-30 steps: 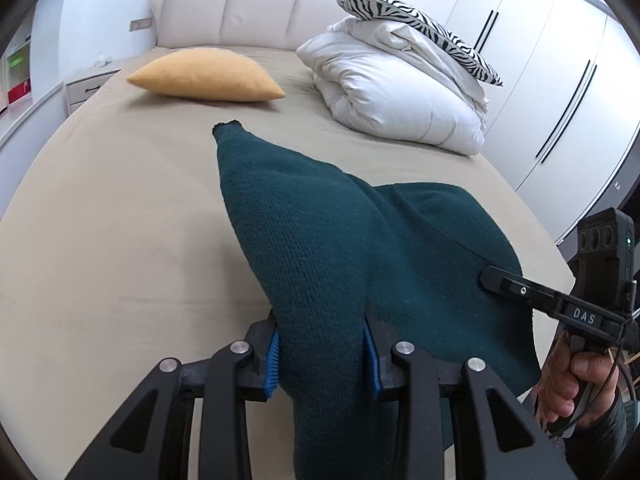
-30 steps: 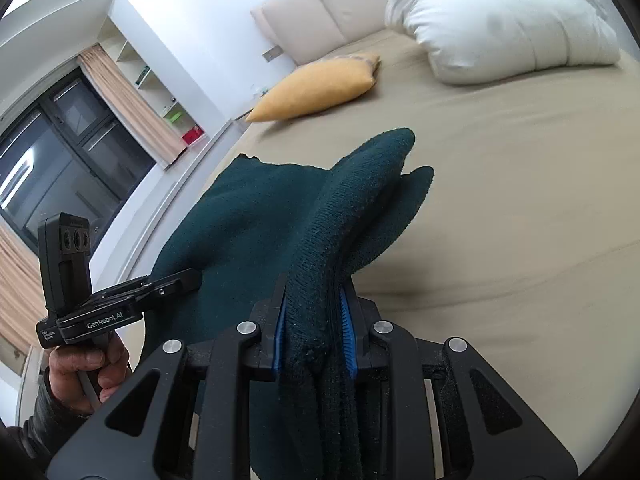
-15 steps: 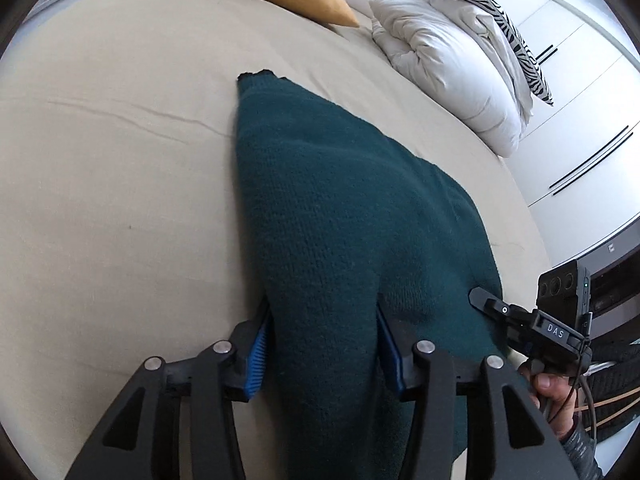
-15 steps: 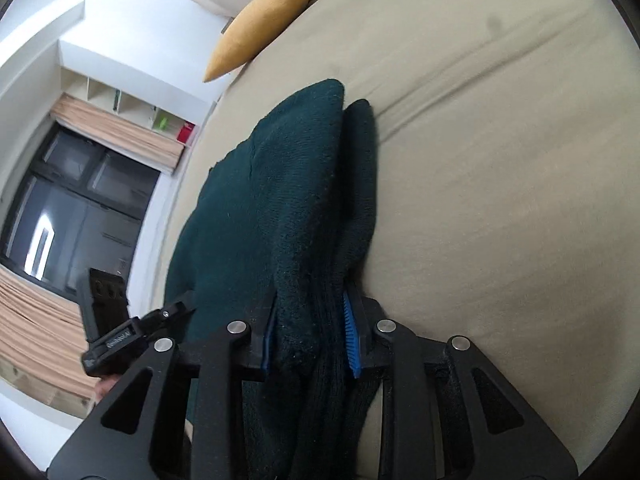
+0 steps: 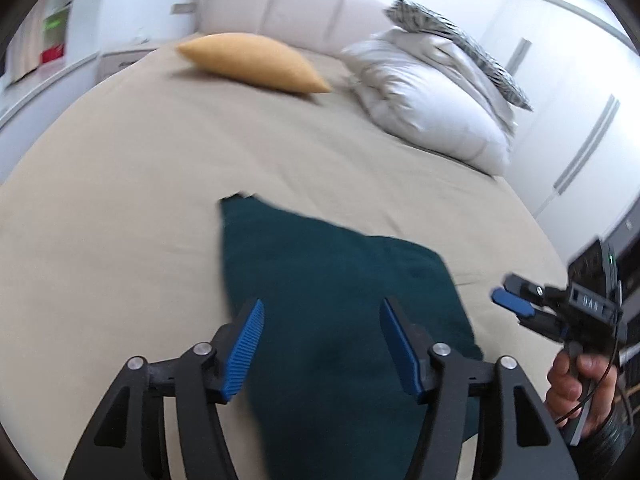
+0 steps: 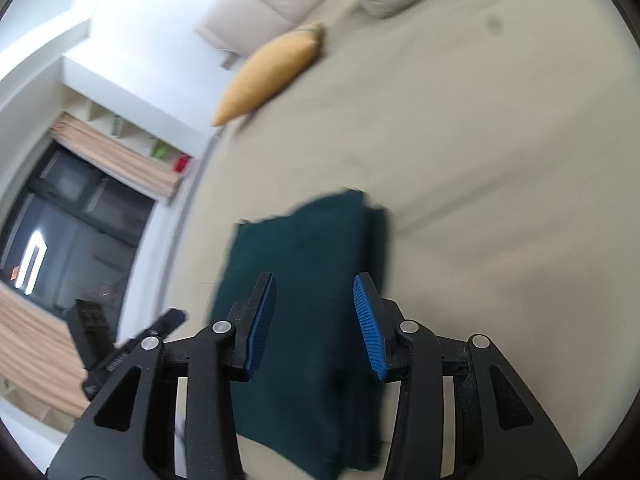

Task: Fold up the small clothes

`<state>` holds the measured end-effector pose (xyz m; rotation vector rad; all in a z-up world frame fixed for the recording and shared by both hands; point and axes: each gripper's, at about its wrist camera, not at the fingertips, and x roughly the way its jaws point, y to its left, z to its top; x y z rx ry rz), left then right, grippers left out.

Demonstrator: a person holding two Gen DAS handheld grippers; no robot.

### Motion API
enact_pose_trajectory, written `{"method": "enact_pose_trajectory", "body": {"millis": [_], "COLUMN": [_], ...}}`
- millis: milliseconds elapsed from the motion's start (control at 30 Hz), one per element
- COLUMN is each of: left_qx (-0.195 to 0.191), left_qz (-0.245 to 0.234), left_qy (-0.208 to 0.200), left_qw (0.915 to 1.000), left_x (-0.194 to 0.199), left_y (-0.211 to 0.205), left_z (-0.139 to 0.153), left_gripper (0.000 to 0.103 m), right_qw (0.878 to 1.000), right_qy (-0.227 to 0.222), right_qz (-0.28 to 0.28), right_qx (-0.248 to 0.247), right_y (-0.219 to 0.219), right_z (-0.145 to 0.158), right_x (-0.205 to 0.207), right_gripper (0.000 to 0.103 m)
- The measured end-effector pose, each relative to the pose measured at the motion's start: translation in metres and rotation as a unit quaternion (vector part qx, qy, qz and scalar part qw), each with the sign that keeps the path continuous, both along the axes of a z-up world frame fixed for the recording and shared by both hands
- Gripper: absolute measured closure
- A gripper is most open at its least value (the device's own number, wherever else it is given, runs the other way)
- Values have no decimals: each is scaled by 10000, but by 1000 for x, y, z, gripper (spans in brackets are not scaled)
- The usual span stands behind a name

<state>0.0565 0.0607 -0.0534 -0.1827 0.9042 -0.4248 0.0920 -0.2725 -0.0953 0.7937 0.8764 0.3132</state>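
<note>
Left wrist view: your left gripper [image 5: 322,344] and right gripper [image 6: 316,320] are opening above the folded green garment [image 5: 340,300], pads clear; bare bed [image 5: 120,184] around its edges

One dark green garment [image 5: 336,308] lies on one bed [image 5: 120,208]. Two grippers show: the left gripper [image 5: 322,344] and the right gripper [image 6: 314,322], each with two blue pads. One hand [image 5: 576,384] is visible. On the bed are one yellow cushion [image 5: 252,62], one white duvet bundle [image 5: 432,100] and one zebra-print pillow [image 5: 460,44] on top of it. One headboard [image 5: 288,16] stands behind.
</note>
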Motion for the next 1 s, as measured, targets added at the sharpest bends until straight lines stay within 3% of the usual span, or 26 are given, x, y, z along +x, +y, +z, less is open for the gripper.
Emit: {"method": "enact_pose_trajectory", "body": {"millis": [67, 133, 200, 233, 300, 333, 400, 500, 567, 633, 700, 767, 833, 933, 1000], "left_qx": [162, 327, 467, 572, 570, 526, 480, 645, 633, 458, 312, 231, 197, 29, -145], "left_qz": [-140, -194, -214, -225, -220, -220, -255, -342, -366, -353, -327, -285, -251, -233, -285], "left_qy": [50, 366, 636, 561, 491, 487, 407, 130, 29, 38, 66, 95, 125, 203, 244], "left_qw": [9998, 9986, 9967, 9965, 9969, 9972, 9977, 9972, 9973, 9983, 9990, 9993, 9994, 9995, 9992], "left_x": [13, 29, 42, 46, 49, 48, 50, 42, 37, 37, 38, 37, 36, 26, 16], "left_y": [-21, -36, -44, -47, -47, -46, -45, -51, -51, -44, -40, -39, -38, -31, -22], "left_z": [-9, -34, -56, -64, -67, -67, -72, -74, -74, -73, -71, -70, -67, -60, -56], "left_gripper": [39, 39, 39, 39, 38, 38, 38, 36, 35, 34, 34, 34, 34, 33, 33], "right_qw": [9989, 9967, 9956, 9948, 9928, 9904, 9892, 9912, 9924, 9949, 9970, 9965, 9946, 9911, 9910], "right_qy": [-69, 36, 345, 659, 986, 1037, 947, 761, 772, 779, 518, 111, -14, 366, 787], "right_qz": [415, 735, 759, 650, 339, 175, -33, -120, -271, -403, -275, 197, 694, 1194, 1029], "right_qx": [199, 356, 435, 421, 585, 898, 1122, 1075, 923, 506, 501, 799, 773, 466, 328], "right_y": [15, 28, 33, 32, 27, 19, 5, -6, -13, -20, -23, -10, -2, 24, 19], "right_z": [6, -3, -24, -43, -67, -80, -91, -90, -82, -64, -42, -18, -2, -20, -51], "right_x": [21, 43, 64, 77, 92, 95, 95, 89, 81, 69, 51, 29, 8, -5, -11], "right_gripper": [63, 63, 63, 67, 87, 103, 103, 103, 103, 95, 94, 94, 94, 86, 94]}}
